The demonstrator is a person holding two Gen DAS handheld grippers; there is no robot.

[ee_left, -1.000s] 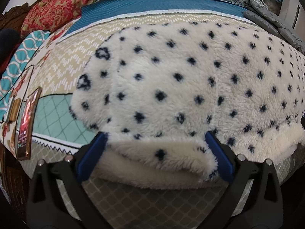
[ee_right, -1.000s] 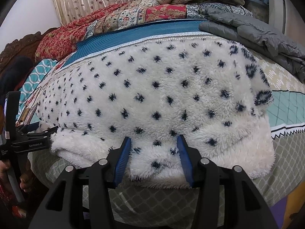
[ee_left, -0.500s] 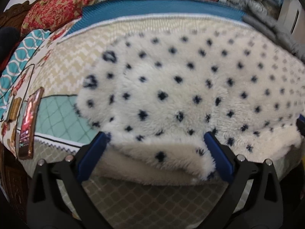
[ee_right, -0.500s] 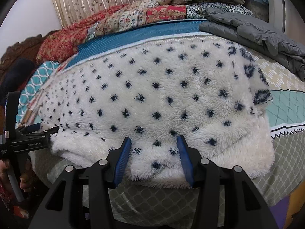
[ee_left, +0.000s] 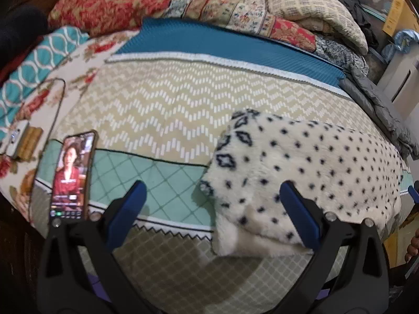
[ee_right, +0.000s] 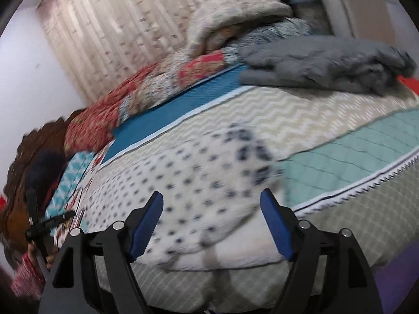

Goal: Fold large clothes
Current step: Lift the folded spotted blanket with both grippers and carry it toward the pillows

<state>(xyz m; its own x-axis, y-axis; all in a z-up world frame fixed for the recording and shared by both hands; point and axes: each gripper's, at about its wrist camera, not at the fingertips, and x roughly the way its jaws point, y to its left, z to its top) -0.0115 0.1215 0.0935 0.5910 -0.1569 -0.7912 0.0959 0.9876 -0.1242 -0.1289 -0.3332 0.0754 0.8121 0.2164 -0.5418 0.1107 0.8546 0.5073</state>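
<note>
Two grippers hover over the bed's near edge. The left gripper point(ee_left: 212, 185) has its fingers spread wide and grips nothing; one finger overlaps the spotted white fleece garment point(ee_left: 314, 170). The right gripper point(ee_right: 210, 193) has its jaws apart and closing, with the fleece seen between them but not pressed by the pads. The garment lies bunched along the near edge of the patterned bed cover point(ee_left: 170, 110). A lit phone point(ee_left: 70, 175) rests near the near left corner, and a grey jacket point(ee_right: 327, 62) lies at the far right edge.
</note>
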